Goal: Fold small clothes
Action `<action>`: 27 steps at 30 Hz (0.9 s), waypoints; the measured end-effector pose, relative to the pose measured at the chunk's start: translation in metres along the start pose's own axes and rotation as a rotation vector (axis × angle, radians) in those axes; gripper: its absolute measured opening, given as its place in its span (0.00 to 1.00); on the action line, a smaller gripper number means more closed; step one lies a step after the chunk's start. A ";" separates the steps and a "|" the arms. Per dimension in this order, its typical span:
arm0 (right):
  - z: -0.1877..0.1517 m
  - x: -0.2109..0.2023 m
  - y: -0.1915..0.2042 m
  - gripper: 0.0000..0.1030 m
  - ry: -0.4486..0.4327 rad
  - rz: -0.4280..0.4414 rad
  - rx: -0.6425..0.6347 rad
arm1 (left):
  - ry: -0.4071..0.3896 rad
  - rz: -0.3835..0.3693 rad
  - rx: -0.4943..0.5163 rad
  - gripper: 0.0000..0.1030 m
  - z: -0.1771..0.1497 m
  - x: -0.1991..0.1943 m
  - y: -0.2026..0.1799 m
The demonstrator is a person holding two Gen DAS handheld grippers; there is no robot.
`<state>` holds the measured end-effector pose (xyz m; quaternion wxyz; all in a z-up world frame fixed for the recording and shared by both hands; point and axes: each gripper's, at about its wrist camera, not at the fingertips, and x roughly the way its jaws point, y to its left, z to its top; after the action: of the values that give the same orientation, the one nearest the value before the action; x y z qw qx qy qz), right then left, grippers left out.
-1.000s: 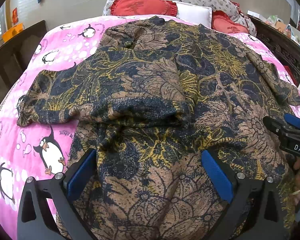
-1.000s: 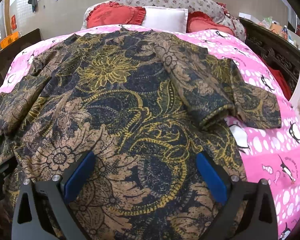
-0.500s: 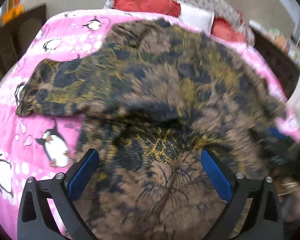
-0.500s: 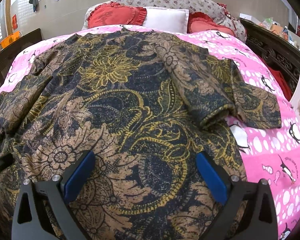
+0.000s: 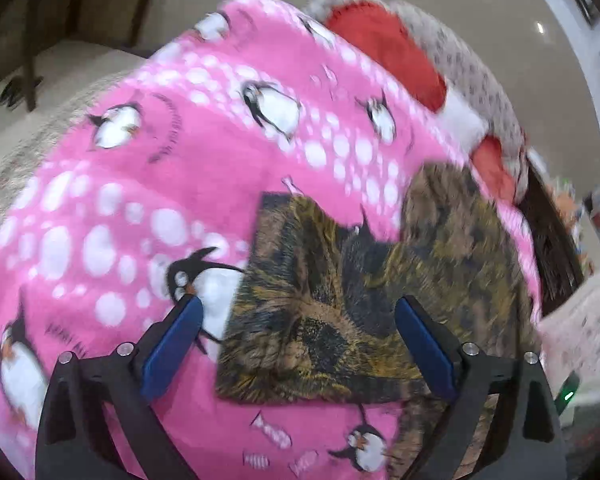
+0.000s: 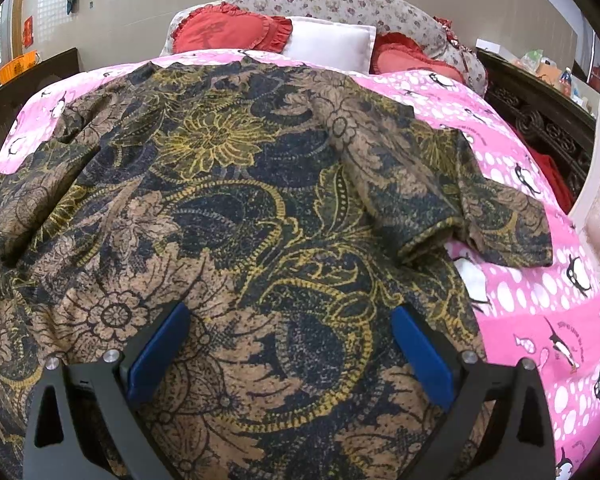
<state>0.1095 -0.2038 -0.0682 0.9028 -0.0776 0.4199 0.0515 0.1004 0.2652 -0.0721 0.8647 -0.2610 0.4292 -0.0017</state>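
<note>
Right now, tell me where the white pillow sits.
In the right wrist view the white pillow lies at the head of the bed, between two red heart-shaped cushions, in front of the floral pillow.

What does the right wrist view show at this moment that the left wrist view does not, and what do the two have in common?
Only the right wrist view shows the whole patterned shirt spread flat, the folded right sleeve, the white pillow and the right gripper, open above the hem.

Only the left wrist view, which is blurred, shows the left sleeve lying between the closing fingers of the left gripper, unpinched, and the floor beside the bed.

Both show the pink penguin blanket and red cushions.
</note>
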 end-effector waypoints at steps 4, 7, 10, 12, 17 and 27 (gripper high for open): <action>0.000 0.001 0.001 1.00 -0.003 -0.007 -0.002 | -0.017 0.068 0.124 0.42 -0.005 0.008 -0.016; 0.001 0.003 0.001 1.00 -0.005 -0.020 -0.003 | -0.017 0.175 0.189 0.00 -0.012 0.006 -0.027; 0.001 0.003 0.000 1.00 -0.006 -0.021 -0.001 | -0.083 0.188 0.244 0.00 -0.007 -0.018 -0.034; 0.001 0.004 0.000 1.00 -0.004 -0.023 -0.001 | -0.181 0.190 0.239 0.00 0.008 -0.048 -0.035; 0.001 0.004 0.000 1.00 -0.004 -0.026 -0.003 | -0.440 0.279 0.067 0.00 0.060 -0.149 0.005; 0.001 0.004 0.001 1.00 -0.005 -0.029 -0.005 | -0.502 0.270 0.041 0.00 0.070 -0.199 0.010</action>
<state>0.1127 -0.2028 -0.0702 0.9044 -0.0859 0.4162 0.0395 0.0246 0.3507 0.1052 0.9414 -0.1763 0.2323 0.1696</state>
